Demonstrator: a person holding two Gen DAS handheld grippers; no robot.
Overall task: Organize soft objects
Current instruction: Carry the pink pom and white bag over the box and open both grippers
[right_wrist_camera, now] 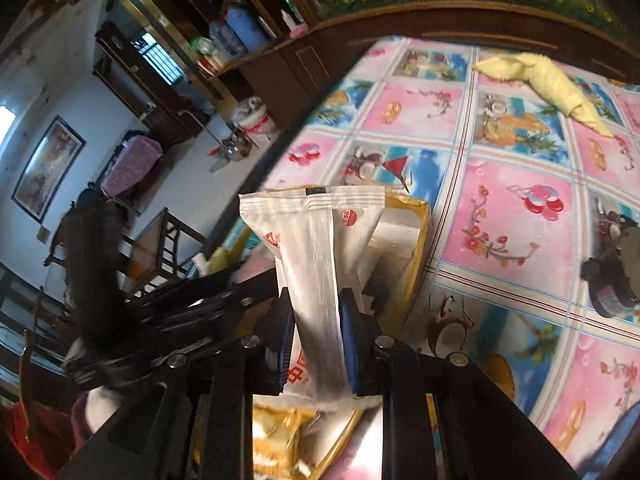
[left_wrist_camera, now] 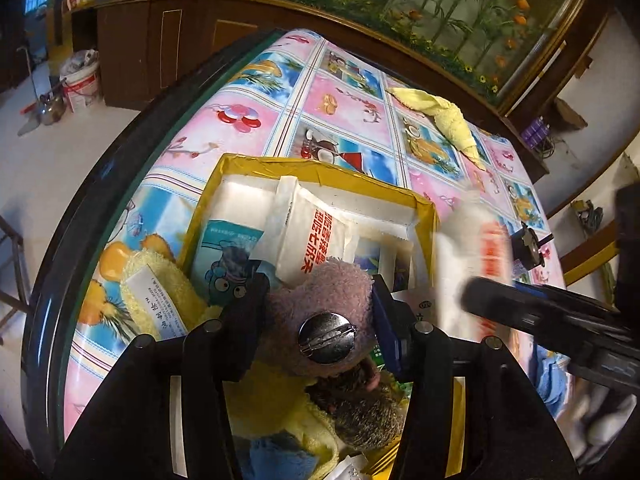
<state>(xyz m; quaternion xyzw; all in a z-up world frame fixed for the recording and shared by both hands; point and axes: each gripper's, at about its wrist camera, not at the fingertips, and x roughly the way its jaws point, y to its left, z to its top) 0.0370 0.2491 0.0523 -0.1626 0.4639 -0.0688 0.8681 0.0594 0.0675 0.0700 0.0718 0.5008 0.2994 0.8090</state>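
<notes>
- Cluttered room; a round bench [left_wrist_camera: 352, 92] under a pink-and-blue cloth carries everything.
- Left gripper [left_wrist_camera: 320, 300]: its fingers flank a purple plush [left_wrist_camera: 320, 288] with a metal pin-back, over the yellow box [left_wrist_camera: 320, 168]; whether the pads press it I cannot tell.
- Right gripper [right_wrist_camera: 316, 328]: fingers clamped on a white packet [right_wrist_camera: 316, 248], held up by the box's edge.
- Yellow towel [left_wrist_camera: 444, 116] lies near the far edge, unsorted.
- Risk: the plush may drop outside the box; the two grippers crowd close and could collide.

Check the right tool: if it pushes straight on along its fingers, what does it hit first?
Likely the yellow box, just beyond the white packet that the right tool grips. Depth is unclear.
</notes>
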